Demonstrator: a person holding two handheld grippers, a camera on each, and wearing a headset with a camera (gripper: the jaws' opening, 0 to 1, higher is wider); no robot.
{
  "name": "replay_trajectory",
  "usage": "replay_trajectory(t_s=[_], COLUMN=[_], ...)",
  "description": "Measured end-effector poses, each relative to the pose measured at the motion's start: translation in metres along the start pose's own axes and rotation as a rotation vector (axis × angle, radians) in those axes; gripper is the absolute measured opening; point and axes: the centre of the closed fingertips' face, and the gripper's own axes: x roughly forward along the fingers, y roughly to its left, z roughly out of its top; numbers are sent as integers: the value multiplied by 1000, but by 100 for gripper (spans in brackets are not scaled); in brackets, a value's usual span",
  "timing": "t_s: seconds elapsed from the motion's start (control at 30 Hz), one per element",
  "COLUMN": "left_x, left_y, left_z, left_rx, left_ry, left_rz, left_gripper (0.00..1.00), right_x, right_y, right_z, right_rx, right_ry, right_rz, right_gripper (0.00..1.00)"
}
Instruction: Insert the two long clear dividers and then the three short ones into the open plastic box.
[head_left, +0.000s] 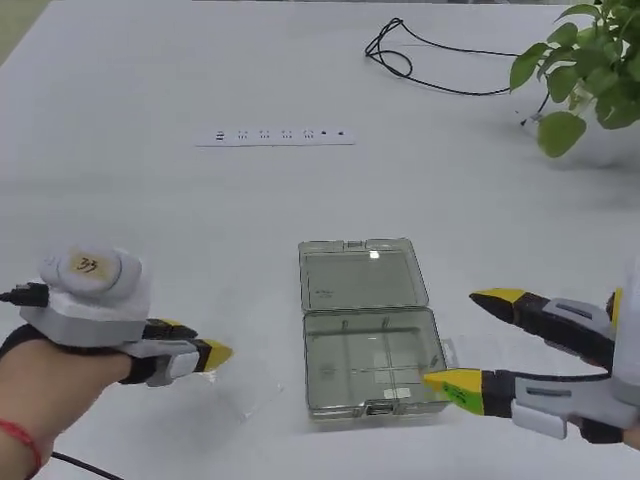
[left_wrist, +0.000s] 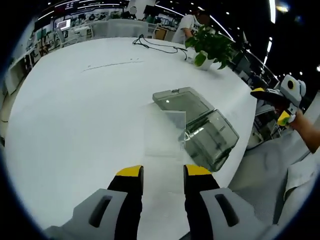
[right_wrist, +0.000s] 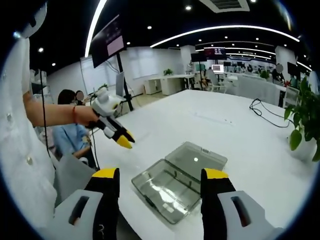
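Clear divider (left_wrist: 165, 132), a see-through sheet, sits straight ahead of the left gripper (left_wrist: 163, 172) and is as wide as the narrow gap between its yellow-tipped jaws; whether the jaws pinch it cannot be told. Just right of that sheet, between the two grippers, the smoky plastic box (head_left: 365, 280) rests on the white table (head_left: 150, 200) with its lid laid flat. Beside the box's right edge the right gripper (head_left: 472, 340) hovers, jaws spread wide and empty
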Motion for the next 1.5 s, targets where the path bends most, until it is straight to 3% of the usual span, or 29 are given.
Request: replay_trajectory(t_s=[0.2, 0.33, 0.57, 0.7, 0.93, 1.5], left_x=[-7, -10, -13, -13, -12, -13], left_y=[-43, -65, -100, -114, -128, -133], left_z=[28, 41, 60, 68, 74, 76], left_rx=[-29, -70, -98, -79, -53, -31], left_ry=[-131, -196, -285, -307, -315, -326], left_rz=[-87, -131, -203, -225, -246, -253], left_gripper=[30, 30, 30, 30, 30, 30], right_x=[11, 20, 32, 36, 43, 44], right_y=[12, 19, 32, 36, 36, 34], right_z=[35, 50, 50, 54, 52, 52], right_rx=[38, 100, 147, 172, 204, 282], right_ry=[-81, -124, -107, -124, -113, -130], right_rz=[11, 13, 11, 12, 5, -4], right_gripper=[59, 51, 32, 28, 20, 8])
